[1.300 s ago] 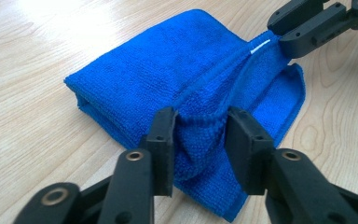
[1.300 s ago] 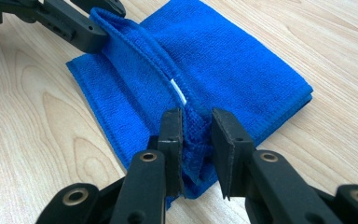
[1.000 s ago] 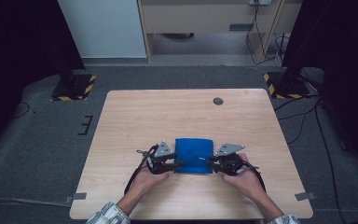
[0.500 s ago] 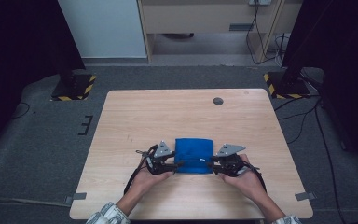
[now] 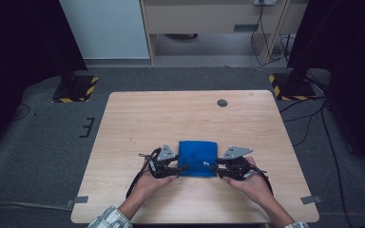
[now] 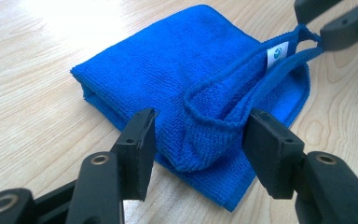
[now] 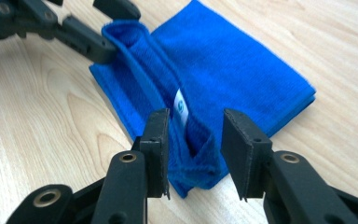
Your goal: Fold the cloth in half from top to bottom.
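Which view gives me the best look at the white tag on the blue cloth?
The right gripper view: the white tag stands close and large on the raised fold of the blue cloth, just beyond its jaws. The left gripper view shows it smaller and farther off. In the high view it is a tiny pale speck.

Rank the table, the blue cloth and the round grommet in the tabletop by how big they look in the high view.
1. Wooden table, by far the largest.
2. Folded blue cloth.
3. Round grommet, the smallest.
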`<state>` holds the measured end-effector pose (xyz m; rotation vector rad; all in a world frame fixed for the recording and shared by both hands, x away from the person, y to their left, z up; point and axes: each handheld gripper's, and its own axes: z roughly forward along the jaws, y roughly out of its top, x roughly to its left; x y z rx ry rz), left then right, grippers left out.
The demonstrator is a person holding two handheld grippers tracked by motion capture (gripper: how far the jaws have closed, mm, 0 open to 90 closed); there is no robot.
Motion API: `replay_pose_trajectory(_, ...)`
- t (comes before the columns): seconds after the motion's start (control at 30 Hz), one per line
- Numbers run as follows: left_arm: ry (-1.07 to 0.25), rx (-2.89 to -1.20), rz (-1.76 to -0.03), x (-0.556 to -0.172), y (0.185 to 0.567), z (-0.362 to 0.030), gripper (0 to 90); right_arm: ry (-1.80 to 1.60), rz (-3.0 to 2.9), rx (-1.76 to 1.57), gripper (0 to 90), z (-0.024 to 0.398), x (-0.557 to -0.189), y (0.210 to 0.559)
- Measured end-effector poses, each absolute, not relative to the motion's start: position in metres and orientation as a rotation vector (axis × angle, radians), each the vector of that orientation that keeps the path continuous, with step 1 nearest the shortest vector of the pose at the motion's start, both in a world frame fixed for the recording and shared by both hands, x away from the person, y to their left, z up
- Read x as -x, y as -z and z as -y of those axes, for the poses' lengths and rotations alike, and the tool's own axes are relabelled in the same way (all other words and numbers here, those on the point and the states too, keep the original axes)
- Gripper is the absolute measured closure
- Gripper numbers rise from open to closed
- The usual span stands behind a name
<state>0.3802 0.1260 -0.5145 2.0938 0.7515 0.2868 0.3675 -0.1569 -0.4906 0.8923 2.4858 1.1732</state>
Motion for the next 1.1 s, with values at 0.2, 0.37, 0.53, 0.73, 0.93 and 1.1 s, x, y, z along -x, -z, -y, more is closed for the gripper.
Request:
replay_pose_trajectory(0.2, -0.283, -2.092, -0.748, -0.378, 0.513, -0.126, 44.8, -1.191, -2.454, -0.895, 61.8, 0.156, -0.374, 0.481)
replay_pose_trajectory(0.37, -0.281, -2.096, -0.745, -0.375, 0.513, -0.129, 44.9, -1.184, -2.432, -0.922, 61.8, 0.152, -0.385, 0.478)
replay_pose_trajectory(0.53, -0.281, -2.074, -0.742, -0.371, 0.508, -0.132, 45.0, -1.146, -2.440, -0.943, 61.7, 0.147, -0.394, 0.487)
replay_pose_trajectory(0.73, -0.304, -2.005, -0.752, -0.369, 0.495, -0.134, 45.1, -1.131, -2.465, -0.930, 61.6, 0.142, -0.390, 0.493)
replay_pose_trajectory(0.93, -0.337, -1.973, -0.798, -0.378, 0.494, -0.132, 44.8, -1.115, -2.483, -0.918, 61.3, 0.143, -0.382, 0.498)
replay_pose_trajectory(1.1, -0.337, -2.019, -0.782, -0.376, 0.501, -0.128, 44.8, -1.111, -2.502, -0.912, 59.2, 0.145, -0.374, 0.503)
